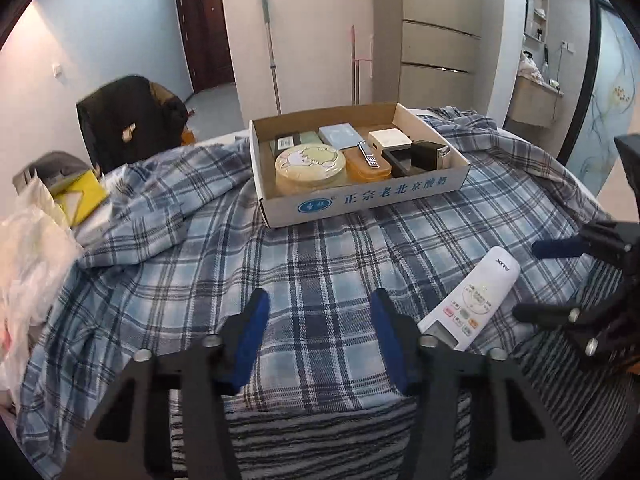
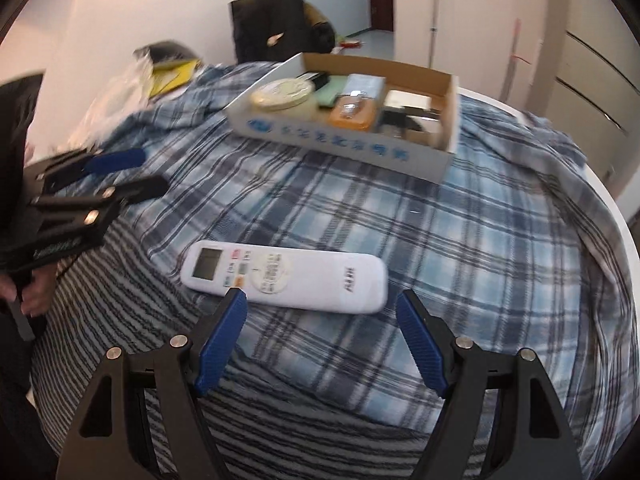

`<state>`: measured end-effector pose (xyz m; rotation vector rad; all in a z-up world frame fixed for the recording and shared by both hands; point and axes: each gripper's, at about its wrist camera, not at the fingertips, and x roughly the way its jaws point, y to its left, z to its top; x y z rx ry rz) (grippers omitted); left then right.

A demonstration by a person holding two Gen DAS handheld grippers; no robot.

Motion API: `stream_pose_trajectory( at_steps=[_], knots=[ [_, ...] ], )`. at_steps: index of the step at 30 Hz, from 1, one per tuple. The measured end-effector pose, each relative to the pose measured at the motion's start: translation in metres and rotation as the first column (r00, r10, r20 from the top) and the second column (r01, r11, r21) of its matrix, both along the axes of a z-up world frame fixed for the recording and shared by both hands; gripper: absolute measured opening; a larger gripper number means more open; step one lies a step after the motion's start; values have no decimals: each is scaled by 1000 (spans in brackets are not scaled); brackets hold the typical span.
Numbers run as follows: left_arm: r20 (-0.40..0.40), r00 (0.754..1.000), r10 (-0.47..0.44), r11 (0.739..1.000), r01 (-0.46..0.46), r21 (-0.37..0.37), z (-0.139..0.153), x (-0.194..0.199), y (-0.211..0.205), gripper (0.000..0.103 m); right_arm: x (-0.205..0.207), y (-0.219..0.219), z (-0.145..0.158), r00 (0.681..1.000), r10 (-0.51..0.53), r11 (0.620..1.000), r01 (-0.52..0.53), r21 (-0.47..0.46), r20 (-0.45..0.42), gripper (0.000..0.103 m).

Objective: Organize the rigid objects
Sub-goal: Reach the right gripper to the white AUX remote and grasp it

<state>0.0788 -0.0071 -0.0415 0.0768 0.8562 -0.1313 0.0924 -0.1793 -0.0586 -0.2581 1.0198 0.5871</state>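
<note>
A white air-conditioner remote (image 2: 288, 276) lies flat on the plaid cloth (image 2: 440, 240), just beyond the fingertips of my right gripper (image 2: 320, 296), which is open and holds nothing. In the left wrist view the remote (image 1: 476, 300) lies to the right of my left gripper (image 1: 320, 300), which is open over bare cloth. The right gripper (image 1: 528, 280) shows at that view's right edge, the left gripper (image 2: 152, 172) at the other view's left edge. Further back stands a shallow cardboard box (image 1: 360, 196) holding a round tin (image 1: 310, 164), an orange case (image 1: 366, 166), a white box (image 1: 390, 138) and dark items.
Plastic bags (image 1: 28, 248) and a yellow item (image 1: 80, 196) crowd the table's left side. A chair with a dark jacket (image 1: 128, 116) stands behind them. A mop (image 1: 272, 52) leans on the far wall. Striped cloth (image 1: 320, 440) covers the near edge.
</note>
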Motion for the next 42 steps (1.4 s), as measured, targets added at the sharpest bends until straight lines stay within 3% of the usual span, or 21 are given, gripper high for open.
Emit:
stream_pose_trajectory(
  at_steps=[7,18,25,29,35,39,42],
  knots=[
    [8,1000,9,999,-9,-37,2,1,8,49,5,30,-15,997,83,985,-81,-152,7,76],
    [20,999,26,997,-24,-69,-4,3,16,49,20,64,-19,984,179,964,-176,-200,-4,77],
    [10,997,70,991,-69,-115,-12,7,32,49,40,60,-23,994,103,975,-95,-199,28,77],
    [-6,997,76,990,-76,-115,-19,8,34,49,50,47,-21,995,48,973,-28,-231,82,66],
    [-5,997,75,991,-75,-107,-22,7,33,49,70,6,-20,994,-95,975,105,-195,61,56],
    [-7,998,69,992,-69,-101,-24,8,32,49,63,-7,-17,994,-108,985,109,-132,16,53],
    [-6,998,69,992,-69,-104,-24,8,32,49,48,-1,-15,997,-60,991,67,-118,56,53]
  ],
)
